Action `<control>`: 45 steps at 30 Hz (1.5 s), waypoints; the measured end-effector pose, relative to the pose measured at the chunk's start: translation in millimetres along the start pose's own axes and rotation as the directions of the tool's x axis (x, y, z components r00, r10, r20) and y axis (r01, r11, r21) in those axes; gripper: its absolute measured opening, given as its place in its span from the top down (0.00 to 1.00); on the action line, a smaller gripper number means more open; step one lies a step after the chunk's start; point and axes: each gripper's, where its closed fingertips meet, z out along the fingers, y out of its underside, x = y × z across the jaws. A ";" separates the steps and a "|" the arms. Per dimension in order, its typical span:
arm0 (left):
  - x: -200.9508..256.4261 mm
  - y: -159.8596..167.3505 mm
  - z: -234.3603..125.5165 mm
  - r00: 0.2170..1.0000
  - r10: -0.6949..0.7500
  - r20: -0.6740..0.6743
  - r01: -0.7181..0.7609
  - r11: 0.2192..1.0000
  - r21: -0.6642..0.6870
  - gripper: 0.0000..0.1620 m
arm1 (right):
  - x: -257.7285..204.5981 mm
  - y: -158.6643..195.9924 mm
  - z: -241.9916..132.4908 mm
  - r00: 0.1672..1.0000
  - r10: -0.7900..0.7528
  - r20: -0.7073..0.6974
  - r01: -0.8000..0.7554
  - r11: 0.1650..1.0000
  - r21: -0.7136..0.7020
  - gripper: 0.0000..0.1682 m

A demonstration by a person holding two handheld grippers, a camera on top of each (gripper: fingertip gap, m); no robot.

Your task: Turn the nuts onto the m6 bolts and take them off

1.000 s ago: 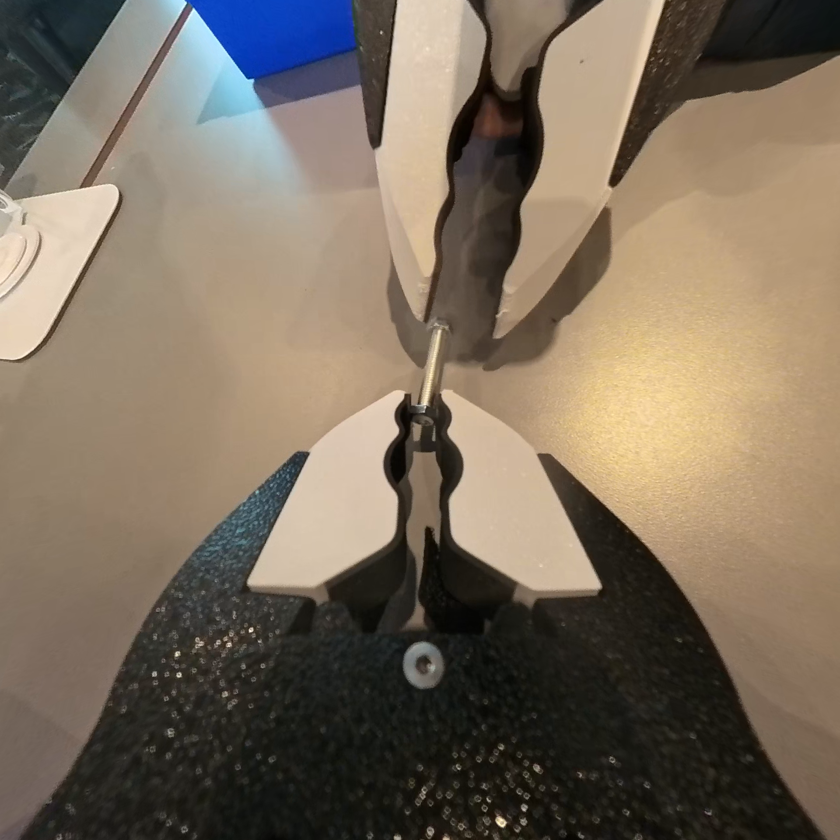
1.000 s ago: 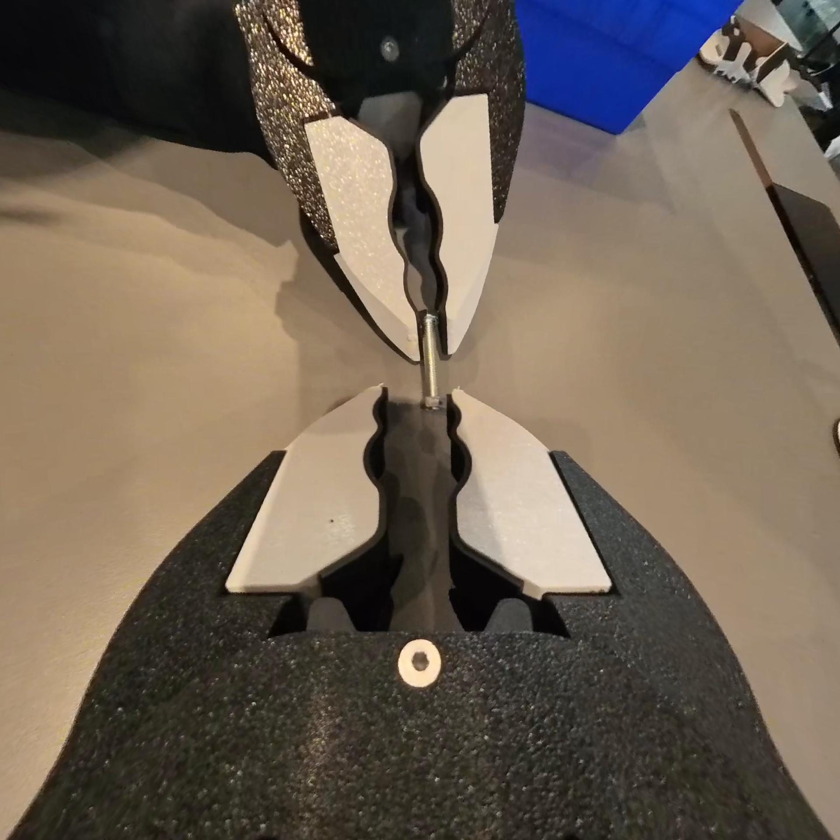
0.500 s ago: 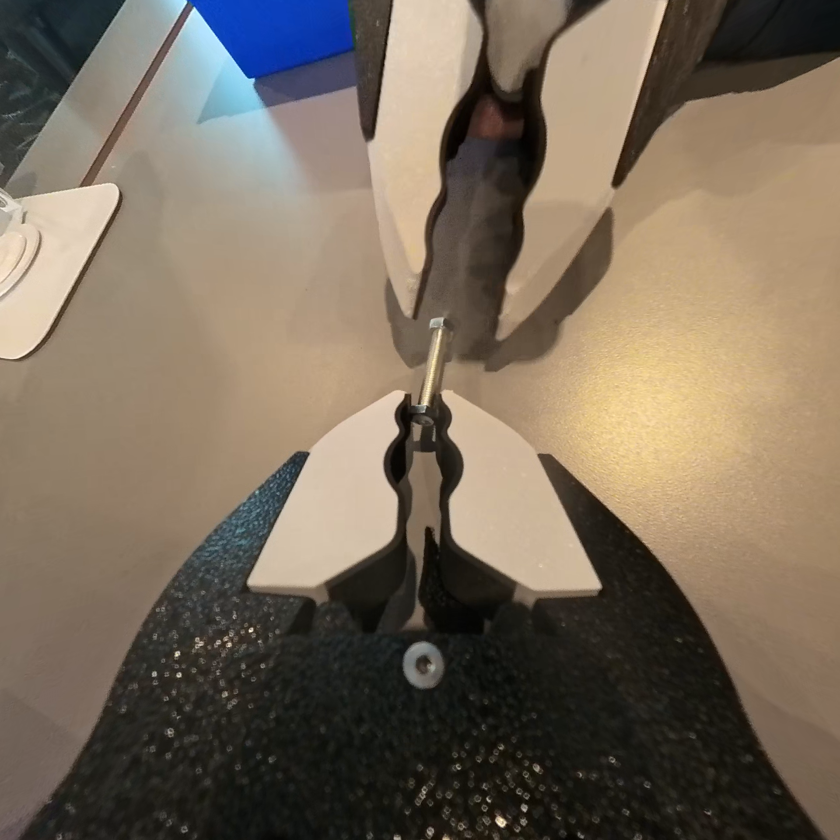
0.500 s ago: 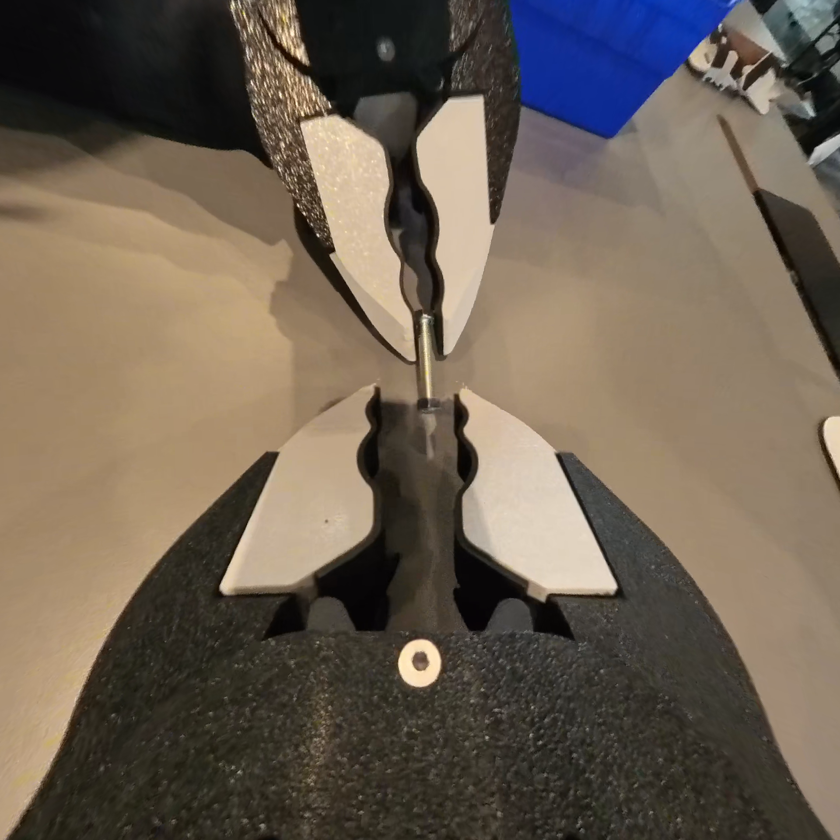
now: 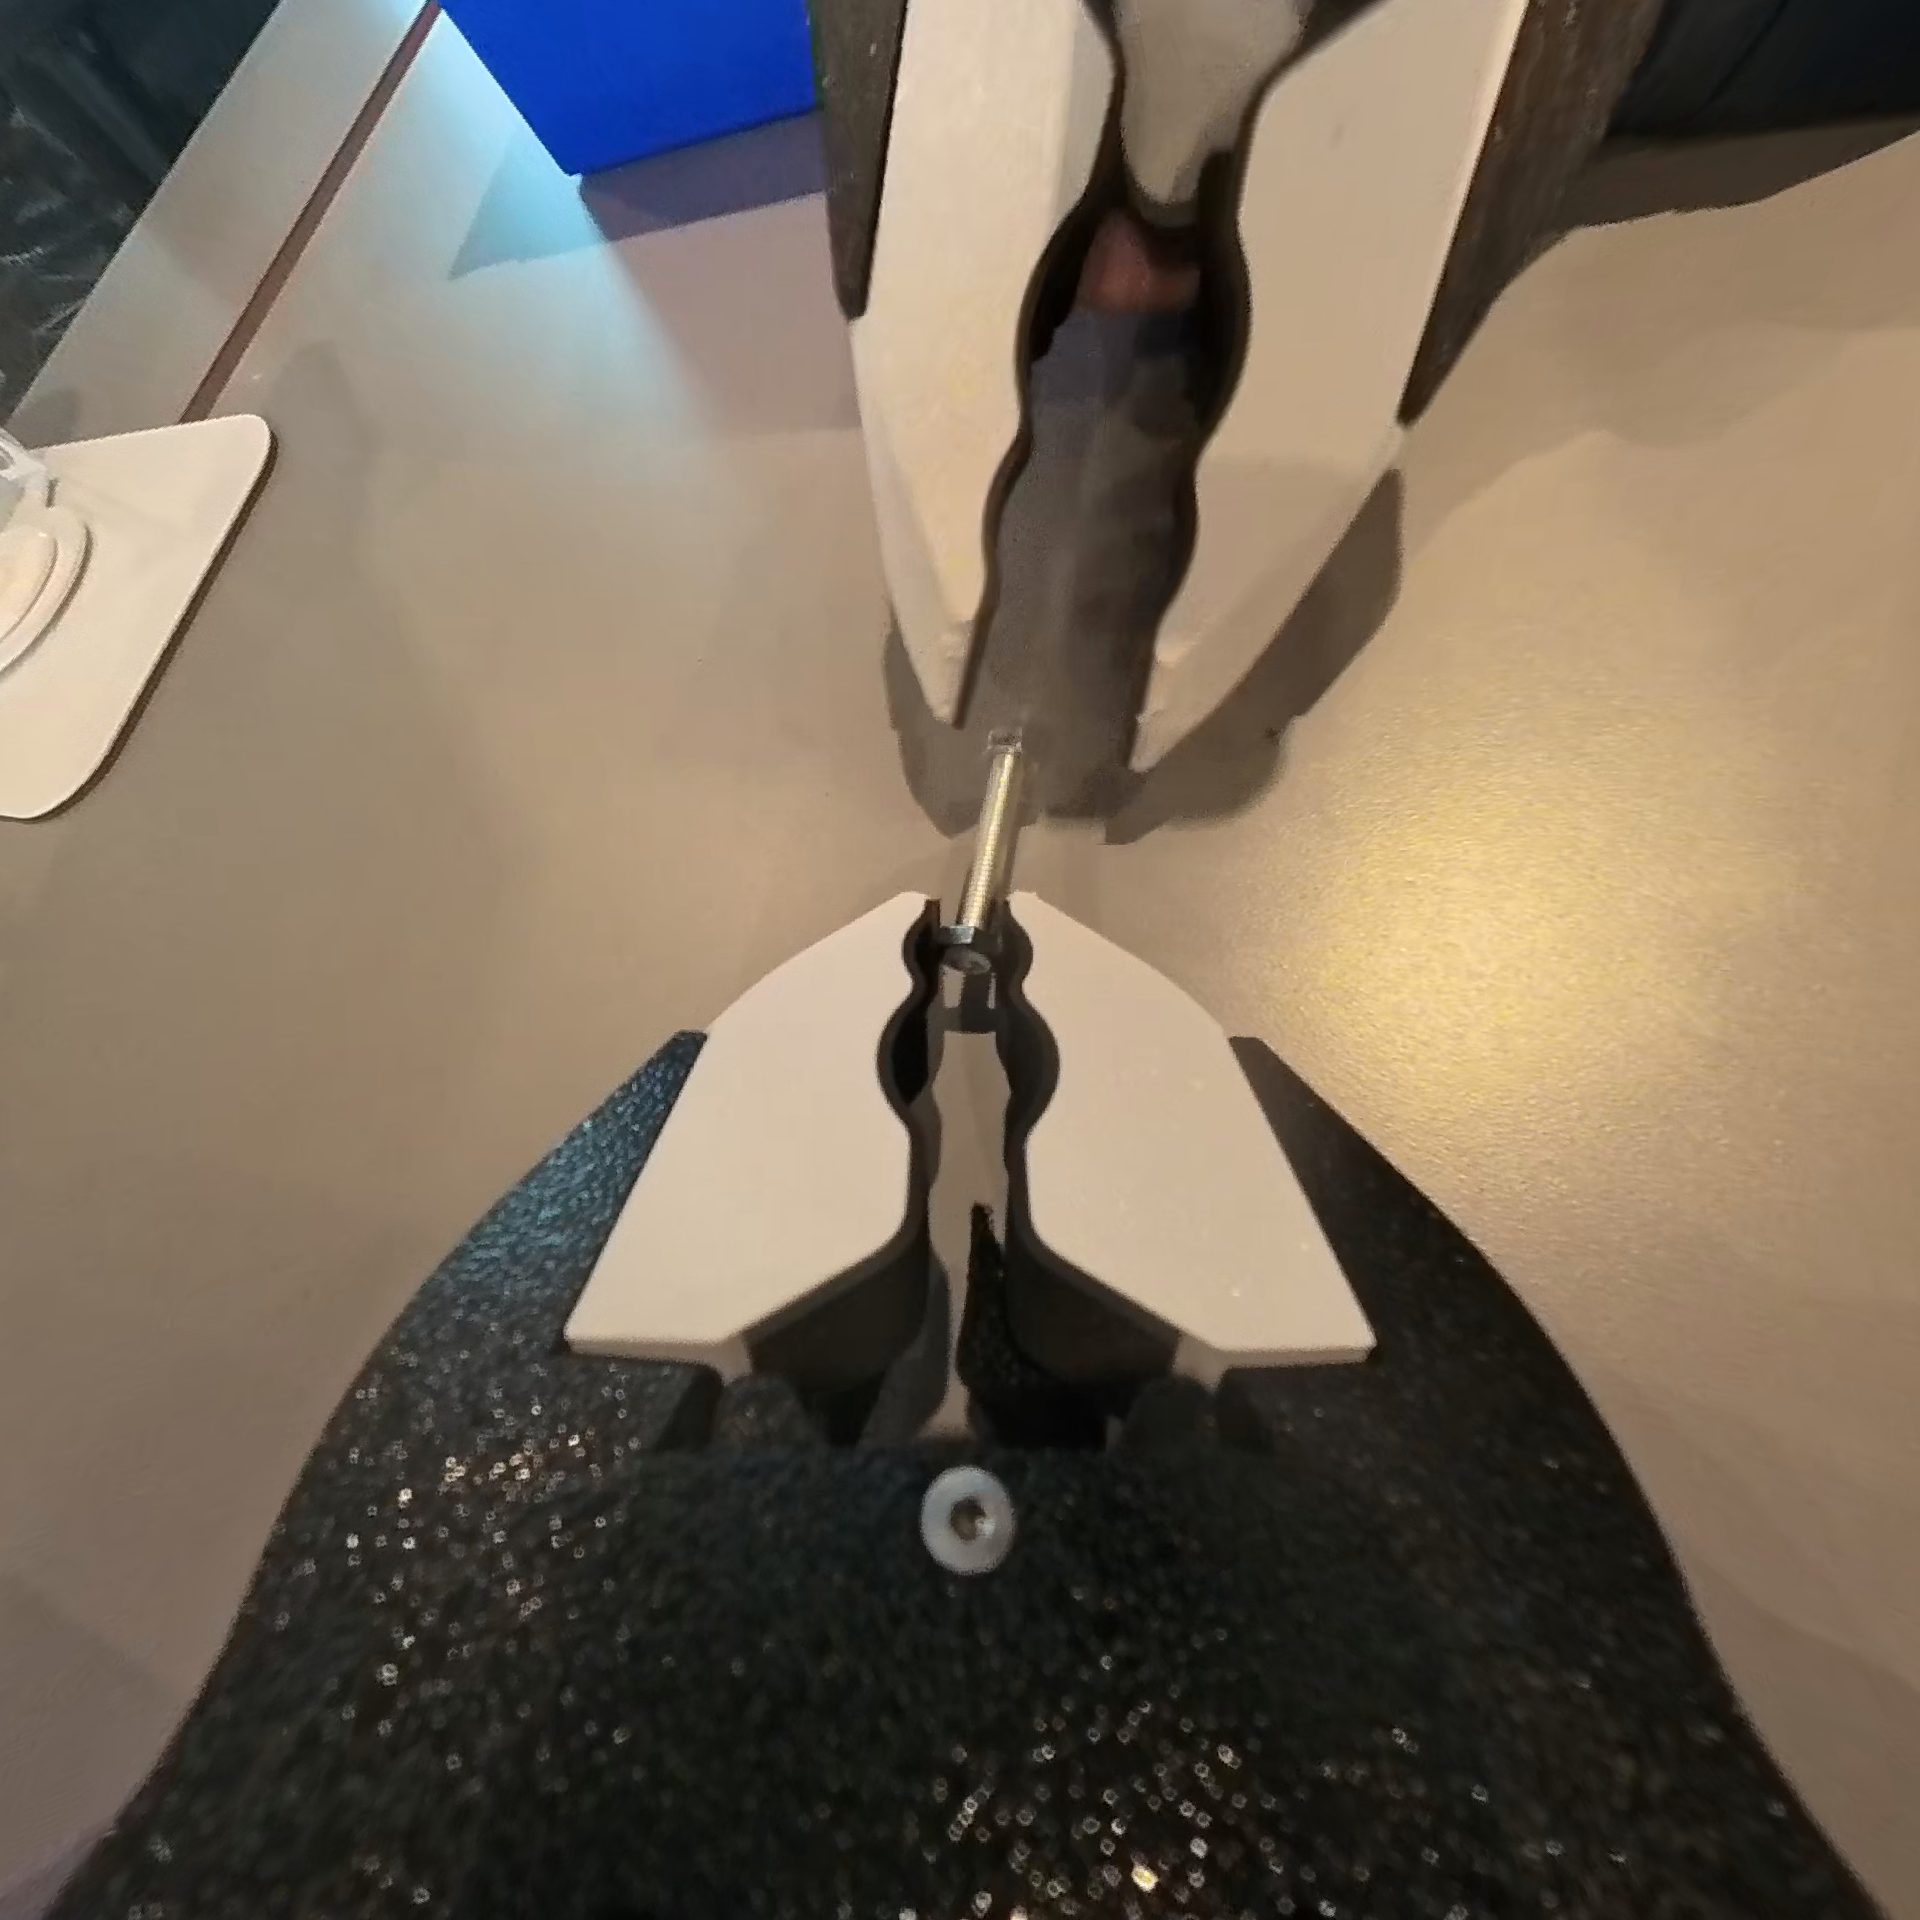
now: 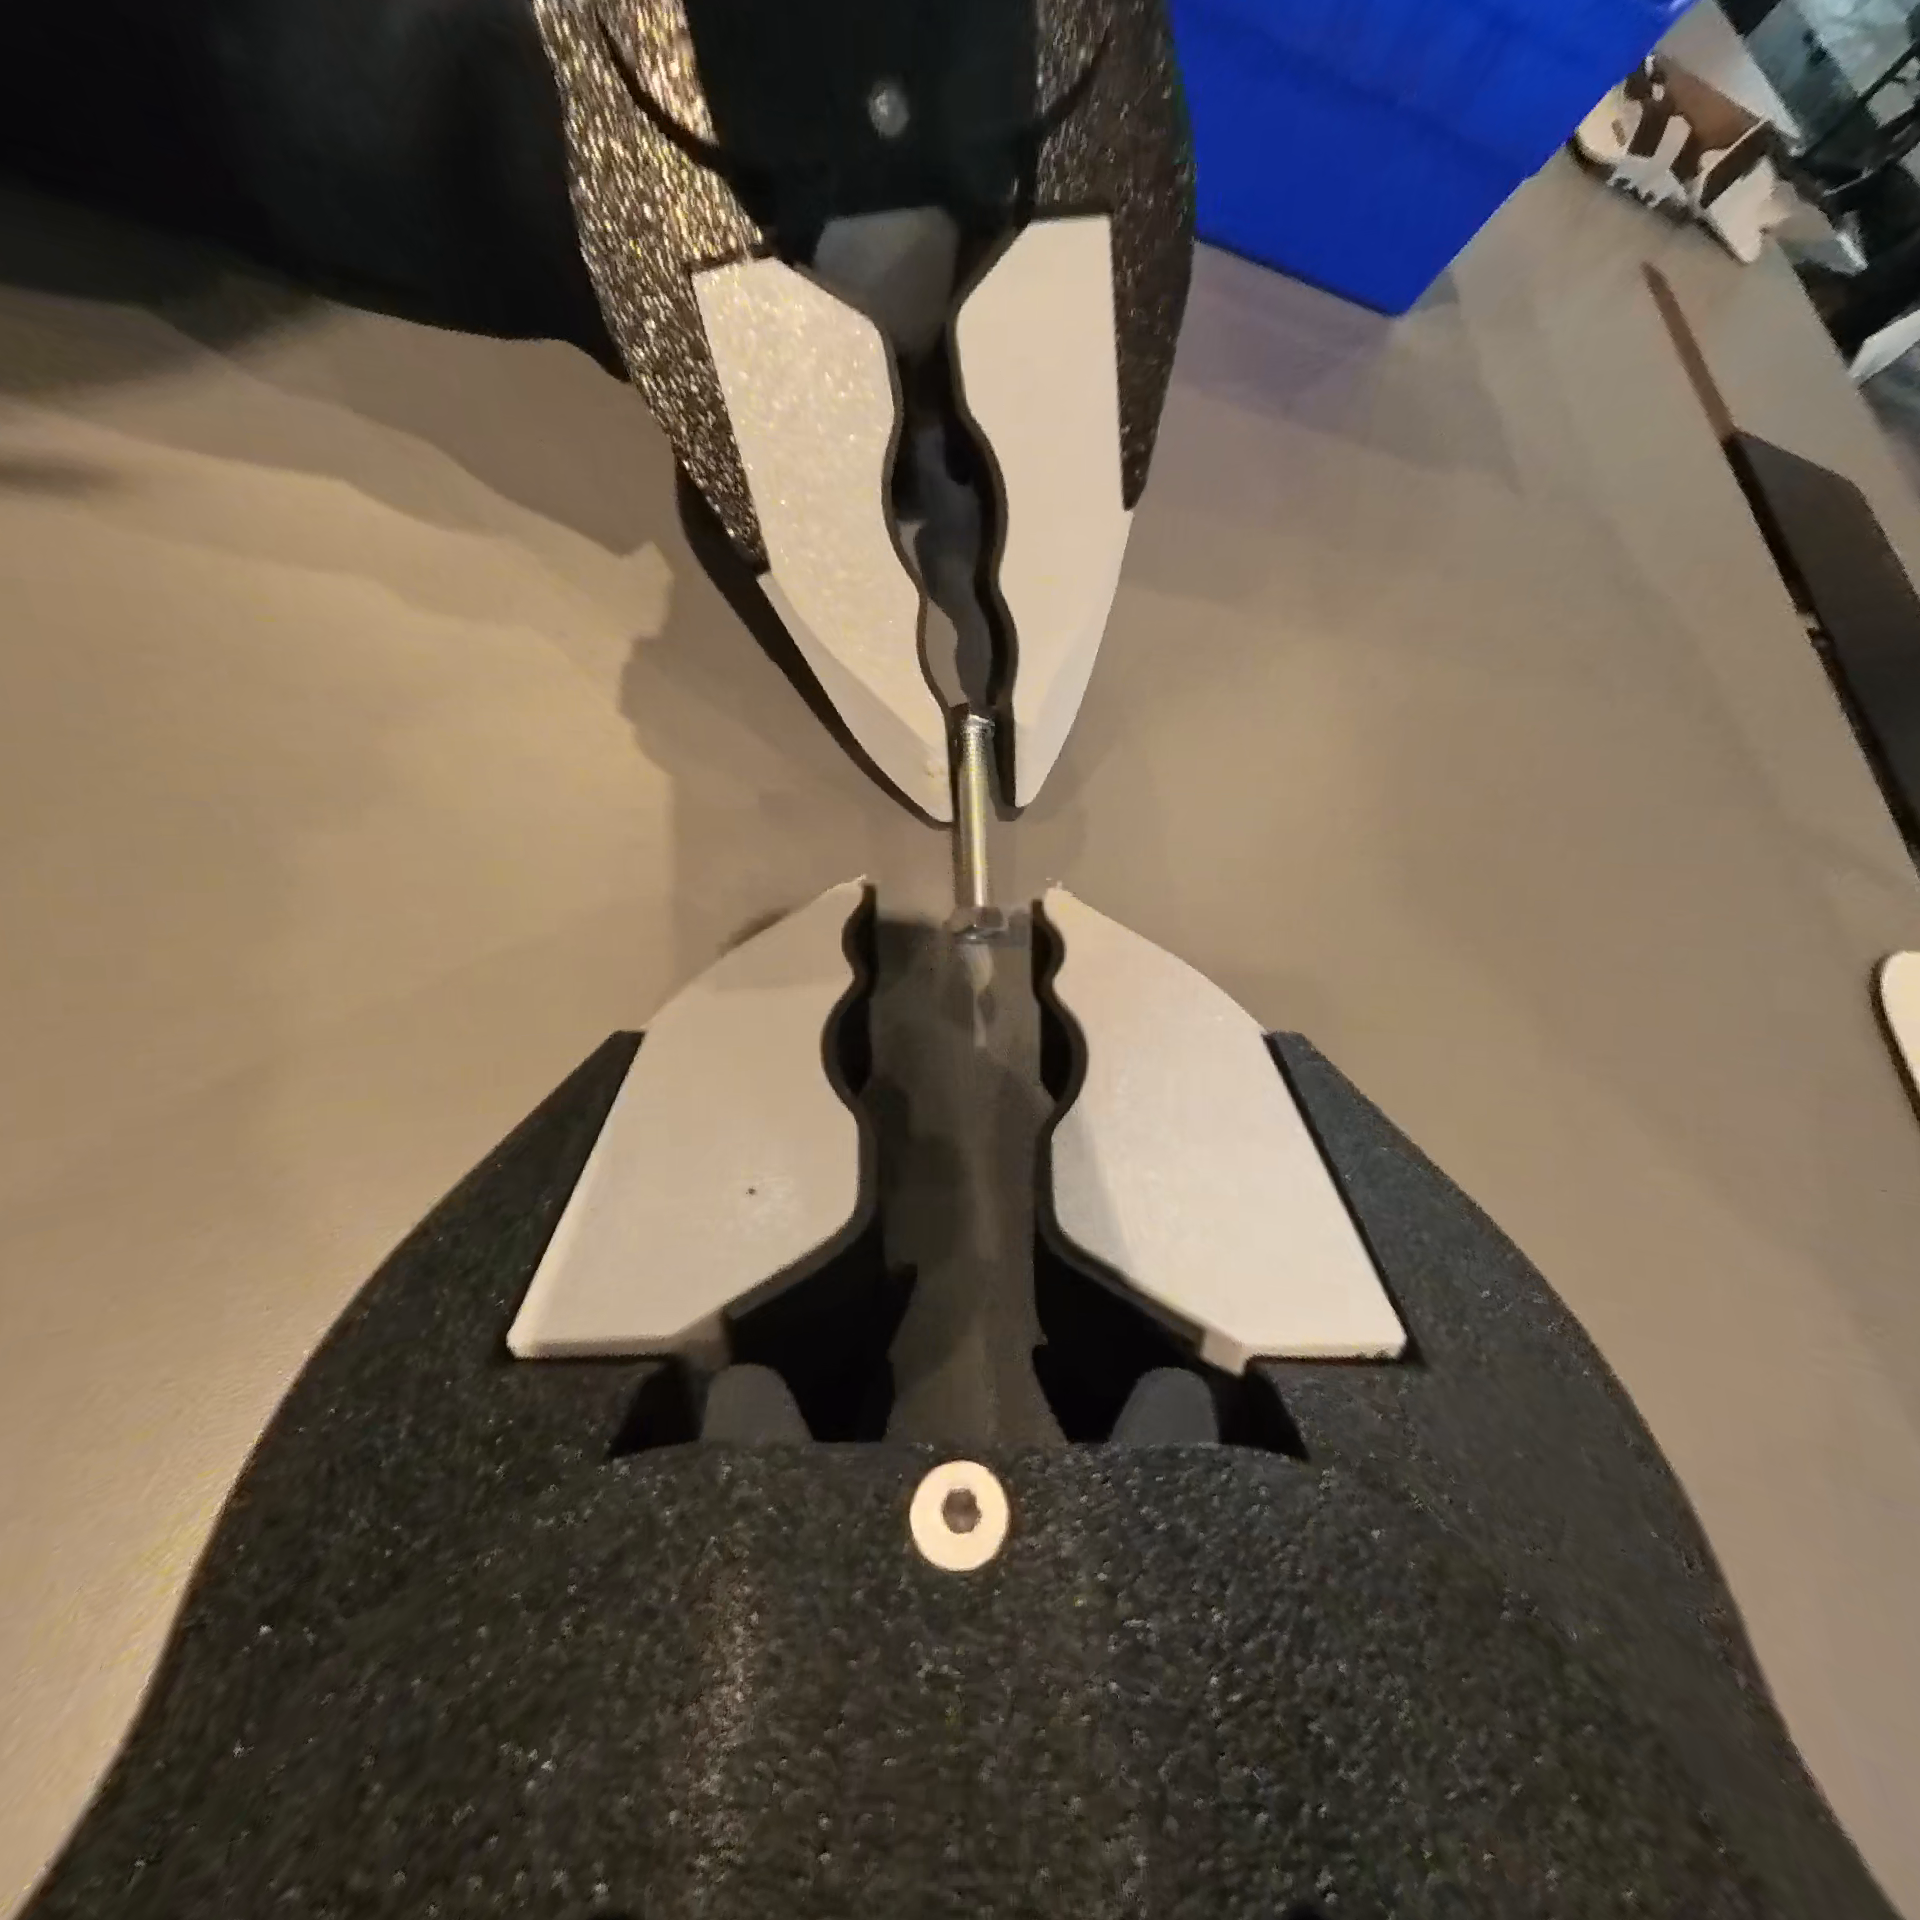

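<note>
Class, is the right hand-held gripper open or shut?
Open: the right hand-held gripper has jaws wide apart; the thin silver metal bolt ends in the gap.

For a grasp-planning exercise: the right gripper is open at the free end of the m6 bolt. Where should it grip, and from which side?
Grip the hex head across its flats, coming straight in along the m6 bolt from its free end. The left gripper already clamps the threaded end, and the head sits between the open right gripper fingers.
</note>
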 end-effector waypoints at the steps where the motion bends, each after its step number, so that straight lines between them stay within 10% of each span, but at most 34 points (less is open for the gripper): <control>1: 0.0 0.0 0.0 1.000 0.000 0.000 0.000 1.000 0.000 0.94 | -0.7 1.8 1.3 1.000 -0.004 0.002 0.004 1.000 -0.013 0.83; 7: 0.2 0.0 0.0 1.000 -0.001 0.000 0.001 1.000 0.000 0.94 | -10.7 -4.3 -6.1 0.995 0.038 0.097 -0.041 0.999 0.025 0.99; 15: 0.5 -0.2 -0.2 1.000 0.000 0.000 0.000 1.000 0.000 0.94 | -1.5 -0.7 -0.3 1.000 -0.003 0.007 0.003 1.000 0.006 0.85; 20: 0.7 -0.1 -0.2 1.000 -0.001 -0.001 0.001 1.000 0.000 0.94 | -12.8 -3.0 -4.4 0.994 0.030 0.103 -0.032 0.999 0.015 0.99; 45: 1.1 -0.1 -0.6 1.000 0.001 -0.003 -0.001 1.000 0.001 0.94 | -4.9 6.0 0.6 1.000 -0.008 0.028 0.009 0.999 -0.036 0.86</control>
